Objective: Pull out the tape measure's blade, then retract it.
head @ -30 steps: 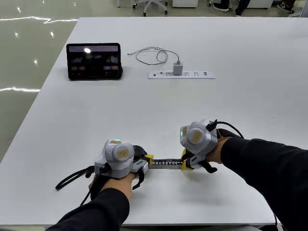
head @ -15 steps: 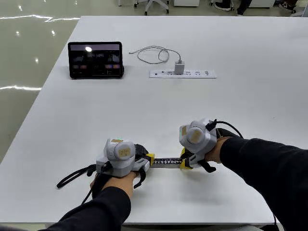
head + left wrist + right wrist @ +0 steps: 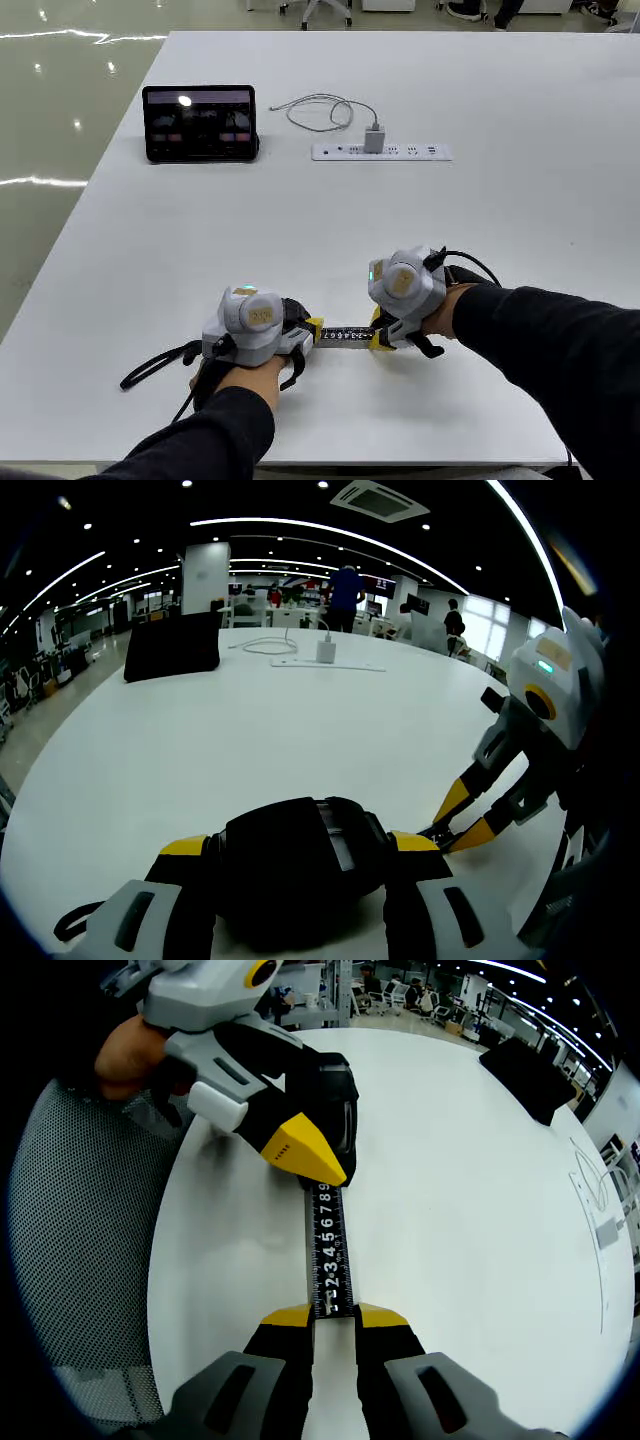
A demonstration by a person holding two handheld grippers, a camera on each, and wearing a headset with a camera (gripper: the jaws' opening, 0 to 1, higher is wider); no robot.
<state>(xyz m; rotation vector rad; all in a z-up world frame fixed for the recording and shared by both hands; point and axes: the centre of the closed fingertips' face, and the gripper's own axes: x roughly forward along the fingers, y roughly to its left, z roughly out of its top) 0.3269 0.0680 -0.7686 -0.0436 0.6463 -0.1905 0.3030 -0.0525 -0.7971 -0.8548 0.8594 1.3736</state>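
A black tape measure (image 3: pixel 291 313) lies near the table's front edge, and my left gripper (image 3: pixel 302 336) is shut on its body. In the left gripper view the case (image 3: pixel 295 875) sits between the yellow-tipped jaws of my left gripper (image 3: pixel 300 845). A short length of blade (image 3: pixel 346 335) runs right from the case to my right gripper (image 3: pixel 378 341), which is shut on the blade's end. The right gripper view shows the numbered blade (image 3: pixel 327 1240) pinched at my right gripper (image 3: pixel 333 1315), with the case (image 3: pixel 336 1090) and the left gripper (image 3: pixel 305 1155) beyond.
A dark tablet (image 3: pixel 199 122) stands at the back left of the white table (image 3: pixel 480 210). A white power strip (image 3: pixel 380 152) with a charger and a looped cable (image 3: pixel 318 113) lies beside it. A mesh chair (image 3: pixel 80 1260) is off the table's front edge.
My right gripper has come slightly closer to the left one, so the exposed blade is a little shorter. The left gripper has held still on the case.
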